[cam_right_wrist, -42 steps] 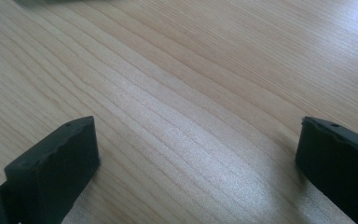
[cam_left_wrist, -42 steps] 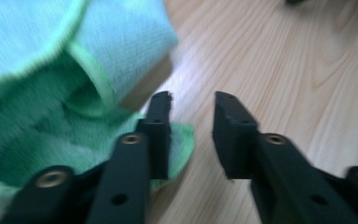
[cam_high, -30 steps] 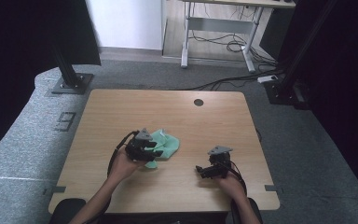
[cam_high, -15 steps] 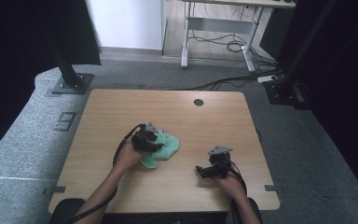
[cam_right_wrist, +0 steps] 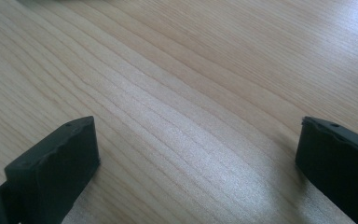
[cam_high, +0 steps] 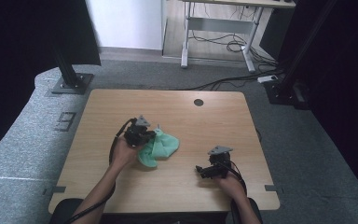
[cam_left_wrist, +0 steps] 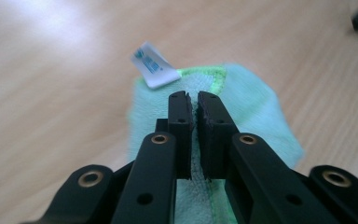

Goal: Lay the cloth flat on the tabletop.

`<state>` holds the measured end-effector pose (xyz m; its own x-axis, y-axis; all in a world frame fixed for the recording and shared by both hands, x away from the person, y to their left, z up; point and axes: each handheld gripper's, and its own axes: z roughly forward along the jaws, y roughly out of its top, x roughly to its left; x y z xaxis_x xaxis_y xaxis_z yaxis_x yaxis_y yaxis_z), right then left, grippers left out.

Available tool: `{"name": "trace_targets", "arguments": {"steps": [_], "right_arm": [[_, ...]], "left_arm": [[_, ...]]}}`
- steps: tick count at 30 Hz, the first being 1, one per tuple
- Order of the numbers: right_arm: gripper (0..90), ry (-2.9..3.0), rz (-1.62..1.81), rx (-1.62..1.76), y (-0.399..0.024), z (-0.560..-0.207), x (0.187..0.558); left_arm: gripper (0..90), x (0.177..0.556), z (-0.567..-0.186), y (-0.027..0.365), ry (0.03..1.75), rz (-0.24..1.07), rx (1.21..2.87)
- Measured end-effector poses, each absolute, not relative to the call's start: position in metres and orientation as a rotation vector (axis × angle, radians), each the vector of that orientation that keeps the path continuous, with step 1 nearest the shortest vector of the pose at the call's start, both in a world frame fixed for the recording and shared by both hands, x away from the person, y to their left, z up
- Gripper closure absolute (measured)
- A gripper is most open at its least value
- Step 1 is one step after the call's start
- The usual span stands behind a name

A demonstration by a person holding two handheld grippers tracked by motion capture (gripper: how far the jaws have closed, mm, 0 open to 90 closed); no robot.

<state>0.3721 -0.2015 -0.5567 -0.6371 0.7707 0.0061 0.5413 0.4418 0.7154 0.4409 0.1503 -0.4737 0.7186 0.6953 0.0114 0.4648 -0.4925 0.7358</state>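
Grey carpet, a black frame post at either side, desk legs and cables at the back. In the middle, a wooden table (cam_high: 177, 107) with a round hole near its far edge.

High view: green cloth (cam_high: 161, 147) bunched left of centre on the table. Left gripper (cam_high: 145, 135) at the cloth's left edge, held in the left hand (cam_high: 123, 154). Right gripper (cam_high: 204, 170) well apart from the cloth, low over bare wood near the front edge, right hand (cam_high: 228, 182) behind it.

Left gripper view: jaws nearly together – just been closing – with a fold of cloth (cam_left_wrist: 256, 116) pinched between the pads (cam_left_wrist: 181, 126). Stitched hem and a white tag (cam_left_wrist: 153, 65) just past the tips. Remainder of the cloth lying on the wood beyond.

Right gripper view: jaws spread wide, nothing between them, bare wood grain below.

Progress, as judged: grip on the cloth made, early stage. Cloth not yet lifted clear, spread or folded – all of that outstanding. Right gripper not yet engaged; likely needed at a second corner.
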Motion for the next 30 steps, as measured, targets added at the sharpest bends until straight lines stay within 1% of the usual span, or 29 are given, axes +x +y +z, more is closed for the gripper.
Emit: {"name": "trace_targets", "arguments": {"steps": [5,8,12,14,15,16,17,18,21,22,27,30], "right_arm": [[0.0,2.376,1.004,1.123,-0.201,-0.557,0.372],[0.0,2.378,1.005,1.123,-0.201,-0.557,0.372],[0.0,2.377,1.004,1.123,-0.201,-0.557,0.372],[0.0,2.378,1.005,1.122,-0.201,-0.557,0.372],[0.0,2.378,1.005,1.122,-0.201,-0.557,0.372],[0.0,2.378,1.005,1.122,-0.201,-0.557,0.372],[0.0,2.377,1.004,1.123,-0.201,-0.557,0.372],[0.0,2.378,1.005,1.122,-0.201,-0.557,0.372],[0.0,2.378,1.005,1.122,-0.201,-0.557,0.372],[0.0,2.377,1.004,1.122,-0.201,-0.557,0.372],[0.0,2.381,1.006,1.118,-0.202,-0.557,0.372],[0.0,2.384,1.007,1.114,-0.202,-0.557,0.373]], "left_arm": [[83.3,0.445,-0.471,0.181,0.973,0.439,2.127],[83.4,0.447,-0.481,0.196,1.032,0.438,2.119],[83.4,0.447,-0.505,0.212,1.112,0.43,2.135],[81.9,0.448,-0.515,0.218,1.141,0.414,2.142],[78.8,0.448,-0.519,0.22,1.152,0.402,2.142],[72.0,0.447,-0.522,0.221,1.166,0.408,2.137],[61.5,0.446,-0.522,0.221,1.162,0.413,2.134],[53.5,0.445,-0.522,0.221,1.152,0.412,2.126],[33.6,0.437,-0.515,0.215,1.136,0.425,2.108],[29.2,0.434,-0.513,0.214,1.132,0.425,2.111],[19.5,0.414,-0.515,0.206,1.095,0.447,2.126],[18.6,0.403,-0.521,0.206,1.09,0.427,2.131]]}}
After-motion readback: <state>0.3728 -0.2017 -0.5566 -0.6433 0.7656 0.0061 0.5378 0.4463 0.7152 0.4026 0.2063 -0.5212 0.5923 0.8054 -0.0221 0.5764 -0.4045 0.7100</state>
